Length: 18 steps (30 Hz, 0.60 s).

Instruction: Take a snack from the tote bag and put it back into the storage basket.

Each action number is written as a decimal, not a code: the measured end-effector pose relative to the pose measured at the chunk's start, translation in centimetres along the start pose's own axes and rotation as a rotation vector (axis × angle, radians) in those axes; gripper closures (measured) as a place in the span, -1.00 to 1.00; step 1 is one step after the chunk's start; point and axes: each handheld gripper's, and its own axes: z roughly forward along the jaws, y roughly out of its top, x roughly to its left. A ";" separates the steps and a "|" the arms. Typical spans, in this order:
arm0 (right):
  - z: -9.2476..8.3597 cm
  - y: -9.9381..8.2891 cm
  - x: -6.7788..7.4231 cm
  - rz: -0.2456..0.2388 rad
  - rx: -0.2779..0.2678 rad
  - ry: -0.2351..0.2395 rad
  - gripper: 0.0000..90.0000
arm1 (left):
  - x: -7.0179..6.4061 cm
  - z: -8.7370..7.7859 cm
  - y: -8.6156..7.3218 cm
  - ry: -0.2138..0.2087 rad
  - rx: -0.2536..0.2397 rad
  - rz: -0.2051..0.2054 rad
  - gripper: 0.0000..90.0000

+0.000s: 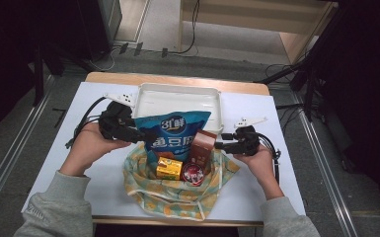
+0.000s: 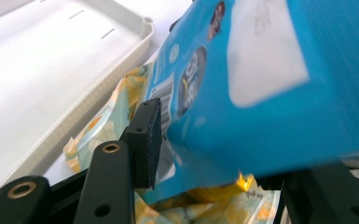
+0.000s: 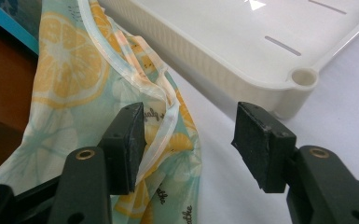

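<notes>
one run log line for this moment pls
left claw: around blue snack bag, over lemon-print bag | right claw: open beside lemon-print bag rim | white tray: behind, bare

This looks like a lab or recording room, not a home. A small table point(image 1: 103, 78) with a white top stands alone on a grey floor point(image 1: 217, 59), and black cables point(image 1: 193, 29) run loose across that floor beyond the table's far edge. Metal rails point(image 1: 10, 153) line the floor at both sides, with dark equipment stands point(image 1: 308, 81) near the far right corner.
</notes>
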 end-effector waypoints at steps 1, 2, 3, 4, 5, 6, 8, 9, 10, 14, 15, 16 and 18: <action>0.0 0.0 0.0 0.000 0.000 -0.001 -0.01 | 0.0 0.1 0.1 0.003 0.000 0.004 0.16; 0.0 0.0 0.0 -0.002 0.000 -0.001 -0.01 | 0.0 0.2 0.2 0.007 0.005 0.006 0.18; 0.0 0.0 0.0 -0.002 0.000 -0.001 -0.01 | 0.0 0.3 0.3 0.012 0.008 0.008 0.19; 0.0 0.0 0.0 -0.003 0.001 -0.001 -0.01 | 0.0 0.3 0.4 0.019 0.011 0.009 0.20; 0.0 0.0 0.0 -0.005 0.001 -0.002 -0.01 | 0.0 0.5 0.4 0.020 0.006 0.007 0.21; 0.1 0.0 0.0 -0.004 0.002 -0.001 -0.01 | 0.0 0.5 0.5 0.023 0.006 0.009 0.23; 0.0 0.0 0.0 -0.005 0.003 -0.001 -0.01 | 0.1 0.8 0.5 0.037 0.011 0.017 0.29; 0.0 0.0 0.1 -0.006 0.003 -0.001 0.00 | 0.2 0.9 0.5 0.043 0.015 0.019 0.31; 0.0 0.0 0.1 -0.005 0.005 -0.001 0.00 | 0.3 1.1 0.5 0.039 0.016 0.016 0.35; -0.1 -0.1 0.1 -0.004 0.006 0.001 0.01 | 0.8 1.2 0.5 0.014 0.005 -0.005 0.42; -0.1 -0.1 0.1 -0.005 0.007 0.001 0.01 | 0.9 1.3 0.5 0.008 0.007 -0.004 0.46; -0.1 -0.1 0.1 -0.006 0.009 0.001 0.02 | 1.0 1.3 0.5 0.005 0.004 -0.001 0.50; -0.2 -0.1 0.1 -0.004 0.010 0.000 0.02 | 1.1 1.3 0.4 -0.010 0.000 0.005 0.60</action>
